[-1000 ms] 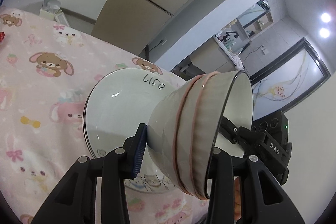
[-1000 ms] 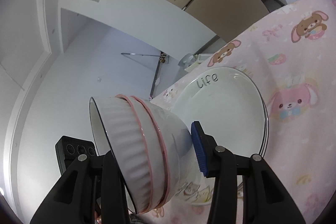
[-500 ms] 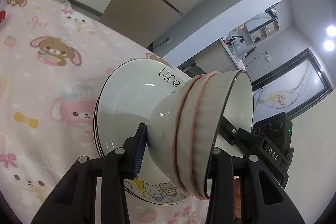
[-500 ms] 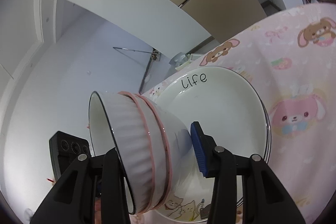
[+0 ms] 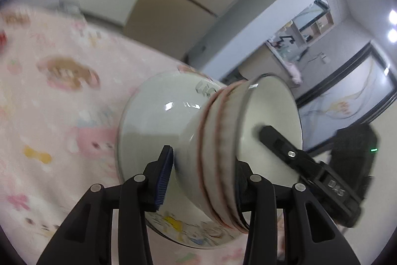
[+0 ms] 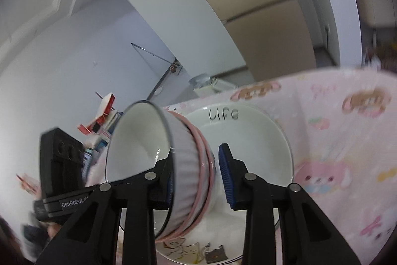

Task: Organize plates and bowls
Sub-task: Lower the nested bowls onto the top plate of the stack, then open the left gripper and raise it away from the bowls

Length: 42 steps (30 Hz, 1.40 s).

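Note:
A stack of ribbed white bowls with pink rims [image 5: 218,160] is held from both sides, low over a white plate marked "Life" [image 5: 153,121]. My left gripper [image 5: 201,178] straddles the stack's wall, one finger outside and one inside the rim, closed on it. In the right wrist view my right gripper [image 6: 196,180] grips the same bowl stack [image 6: 183,165] across its wall the same way. The plate [image 6: 255,140] lies on the pink cartoon tablecloth [image 6: 347,153], on top of other plates. The bowl stack's base looks close to the plate's middle; contact is unclear.
The pink tablecloth [image 5: 49,116] spreads to the left of the plates in the left wrist view. The other gripper's black body [image 5: 335,185] shows beyond the bowls. Red and white boxes [image 6: 104,113] sit past the table's far edge.
Both grippers have lowered and tilted with the bowl stack, bringing it closer over the "Life" plate. The left view is motion-blurred. The grips are unchanged.

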Motion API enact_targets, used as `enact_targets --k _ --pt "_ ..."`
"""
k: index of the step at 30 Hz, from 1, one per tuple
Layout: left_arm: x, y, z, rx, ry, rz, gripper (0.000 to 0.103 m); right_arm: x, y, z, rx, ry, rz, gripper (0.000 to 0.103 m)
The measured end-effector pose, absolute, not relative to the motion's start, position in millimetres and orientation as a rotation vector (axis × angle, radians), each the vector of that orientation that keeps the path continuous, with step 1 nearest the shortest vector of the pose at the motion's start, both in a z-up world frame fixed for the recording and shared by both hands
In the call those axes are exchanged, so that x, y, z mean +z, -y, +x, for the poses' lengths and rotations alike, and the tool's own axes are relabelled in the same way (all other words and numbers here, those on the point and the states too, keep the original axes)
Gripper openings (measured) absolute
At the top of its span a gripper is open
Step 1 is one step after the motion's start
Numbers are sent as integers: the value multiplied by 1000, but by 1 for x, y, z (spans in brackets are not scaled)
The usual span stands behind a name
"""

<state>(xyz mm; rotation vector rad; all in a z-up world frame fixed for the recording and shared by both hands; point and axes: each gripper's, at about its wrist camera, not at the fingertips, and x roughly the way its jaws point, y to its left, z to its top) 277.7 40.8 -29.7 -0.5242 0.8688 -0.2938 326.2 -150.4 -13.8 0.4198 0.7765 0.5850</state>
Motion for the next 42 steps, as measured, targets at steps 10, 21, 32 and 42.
enact_targets --k 10,21,32,42 --pt "-13 -38 265 -211 -764 -395 58 -4 147 317 554 -698 343 26" --pt "29 -35 235 -91 -532 -215 103 30 157 295 478 -539 240 23" --pt "95 -21 186 -15 -322 -90 103 112 161 237 513 -302 165 103" --pt "167 -8 124 -94 -218 -79 103 192 151 154 421 -70 -4 103"
